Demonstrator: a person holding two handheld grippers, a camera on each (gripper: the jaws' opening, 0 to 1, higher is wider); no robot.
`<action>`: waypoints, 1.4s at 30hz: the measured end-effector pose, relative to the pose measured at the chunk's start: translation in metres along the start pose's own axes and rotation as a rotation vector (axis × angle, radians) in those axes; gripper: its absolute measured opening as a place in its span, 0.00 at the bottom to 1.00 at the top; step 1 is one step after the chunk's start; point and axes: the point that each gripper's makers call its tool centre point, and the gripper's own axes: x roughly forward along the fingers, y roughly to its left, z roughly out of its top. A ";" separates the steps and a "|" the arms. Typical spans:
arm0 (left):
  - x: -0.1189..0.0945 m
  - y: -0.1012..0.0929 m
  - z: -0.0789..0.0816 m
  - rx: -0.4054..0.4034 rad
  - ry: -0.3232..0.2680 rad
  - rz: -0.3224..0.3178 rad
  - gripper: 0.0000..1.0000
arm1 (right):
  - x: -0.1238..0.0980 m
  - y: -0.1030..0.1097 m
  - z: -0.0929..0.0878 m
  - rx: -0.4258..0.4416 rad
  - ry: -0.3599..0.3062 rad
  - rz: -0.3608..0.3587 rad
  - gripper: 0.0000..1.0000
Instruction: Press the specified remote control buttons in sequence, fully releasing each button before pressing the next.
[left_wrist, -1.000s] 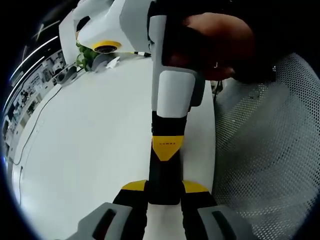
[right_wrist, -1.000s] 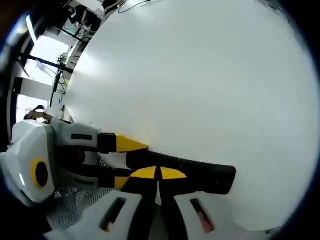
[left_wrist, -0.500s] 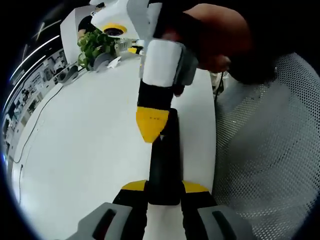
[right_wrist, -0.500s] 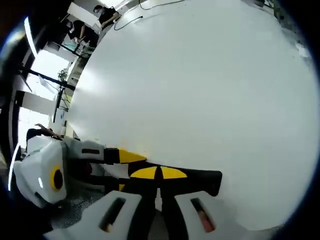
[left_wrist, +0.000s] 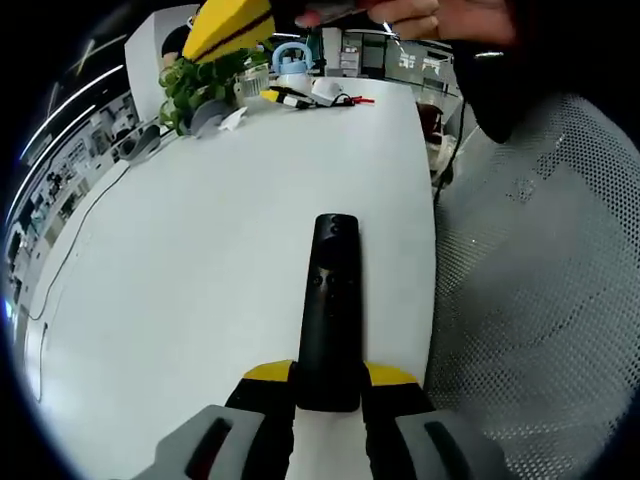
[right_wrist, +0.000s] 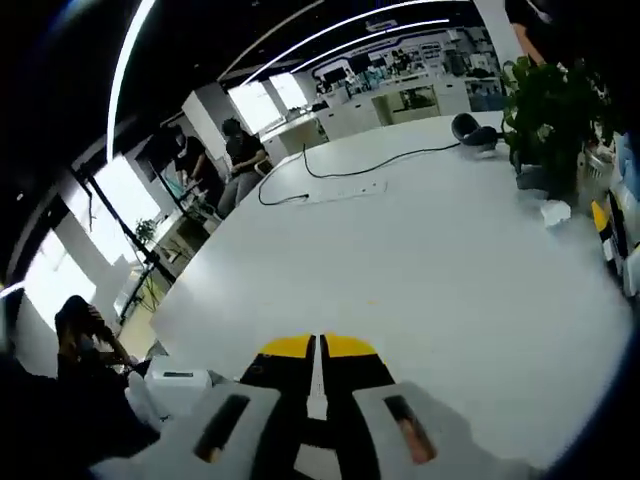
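Lifted clear of the slim black plastic remote (left_wrist: 330, 300): right tongs (right_wrist: 318, 347), closed together, above the white desk (left_wrist: 190, 270). Left tongs (left_wrist: 328, 376) clamped on remote's near end.

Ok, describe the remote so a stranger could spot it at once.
On the big white table, near its right edge beside the mesh chair, the left gripper clamps one end of the remote. It is the lone long black bar, buttons up, far from the clutter by the plant.
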 end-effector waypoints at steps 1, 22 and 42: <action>0.000 0.000 0.000 -0.001 0.002 0.001 0.25 | -0.010 0.005 0.010 -0.023 -0.056 0.009 0.10; 0.001 -0.001 0.001 -0.020 0.024 0.021 0.25 | -0.108 0.006 0.007 -0.297 -0.380 -0.217 0.72; 0.001 0.001 0.001 -0.029 0.031 0.022 0.24 | -0.119 -0.014 0.010 -0.363 -0.461 -0.383 1.00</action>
